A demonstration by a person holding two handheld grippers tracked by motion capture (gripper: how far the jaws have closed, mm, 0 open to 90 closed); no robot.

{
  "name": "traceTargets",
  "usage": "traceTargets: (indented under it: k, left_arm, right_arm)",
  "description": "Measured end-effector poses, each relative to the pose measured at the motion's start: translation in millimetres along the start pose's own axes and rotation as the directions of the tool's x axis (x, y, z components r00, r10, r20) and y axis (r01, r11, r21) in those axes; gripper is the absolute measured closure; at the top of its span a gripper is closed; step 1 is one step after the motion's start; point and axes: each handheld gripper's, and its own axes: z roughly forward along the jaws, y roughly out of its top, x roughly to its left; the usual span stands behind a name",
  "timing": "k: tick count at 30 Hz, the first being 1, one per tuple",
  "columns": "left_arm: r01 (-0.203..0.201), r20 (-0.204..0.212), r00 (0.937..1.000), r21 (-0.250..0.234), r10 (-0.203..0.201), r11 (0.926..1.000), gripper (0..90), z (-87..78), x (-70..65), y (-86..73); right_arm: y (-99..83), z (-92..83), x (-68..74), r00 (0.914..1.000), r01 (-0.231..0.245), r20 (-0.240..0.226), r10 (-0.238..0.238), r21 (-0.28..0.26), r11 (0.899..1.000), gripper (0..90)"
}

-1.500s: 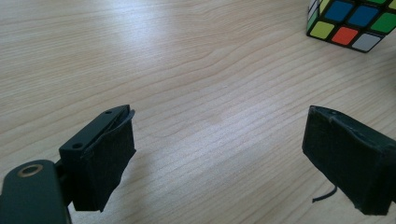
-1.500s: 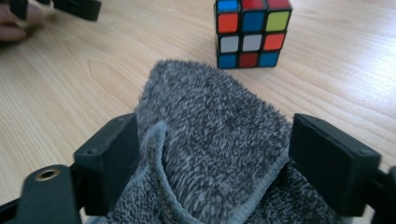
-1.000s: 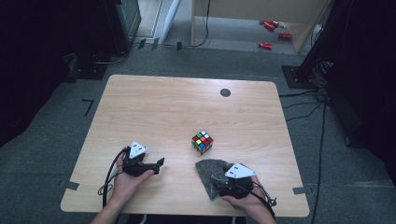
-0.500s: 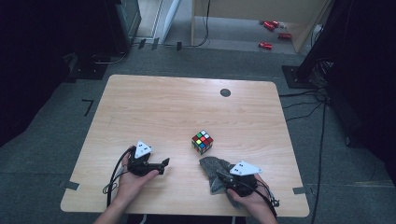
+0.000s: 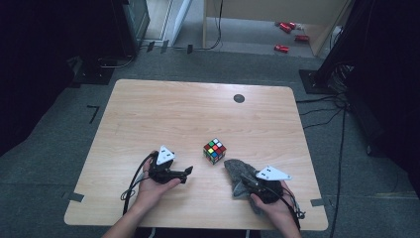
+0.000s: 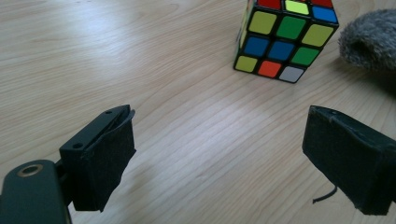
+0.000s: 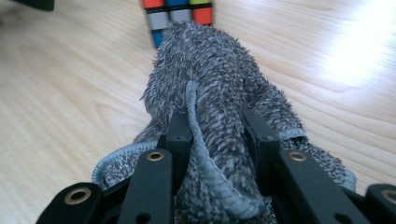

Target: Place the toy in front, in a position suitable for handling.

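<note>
from above, a wooden table [image 5: 163, 114] holds a colourful puzzle cube [image 5: 214, 150] near its middle. my left gripper [image 5: 184, 173] sits just left of the cube, my right gripper [image 5: 239, 179] just right of it, on a grey cloth [image 5: 236, 169]. in my left gripper view, my jaws stand wide apart, empty, the cube ahead. in my right gripper view, my jaws, having just closed, pinch a fold of the cloth, which reaches the cube.

1. A lab or studio recording space
2. Bare wooden table [image 5: 163, 114] on grey carpet [image 5: 69, 124], tape marks [image 5: 93, 113] on the floor
3. Cables [image 5: 327, 106] and dark equipment stands [image 5: 329, 64] around it
</note>
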Motion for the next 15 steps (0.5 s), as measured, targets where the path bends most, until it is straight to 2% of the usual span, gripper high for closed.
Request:
traceTargets:
  k: [2, 6, 15]
  left_arm:
    - [0.018, 0.034, 0.9993, 0.001, -0.018, 0.9998, 10.1, 4.9, -4.3, 4.3]
    - [-0.024, 0.048, 0.9986, 0.008, 0.024, 0.9997, 10.1, 15.7, -16.6, 13.2]
    - [-0.050, 0.043, 0.9979, 0.033, 0.049, 0.9982, 12.7, 45.9, -29.9, 23.9]
  right_arm:
    - [-0.8, -1.5, -5.0, 0.9998, -0.018, 0.013, 0.018, -0.004, 1.000, 68.8]
    - [-3.2, -4.0, -13.5, 0.9988, -0.038, 0.030, 0.038, -0.002, 0.999, 68.7]
    - [-3.9, -6.7, -19.2, 0.9976, -0.050, 0.048, 0.050, -0.006, 0.999, 68.5]
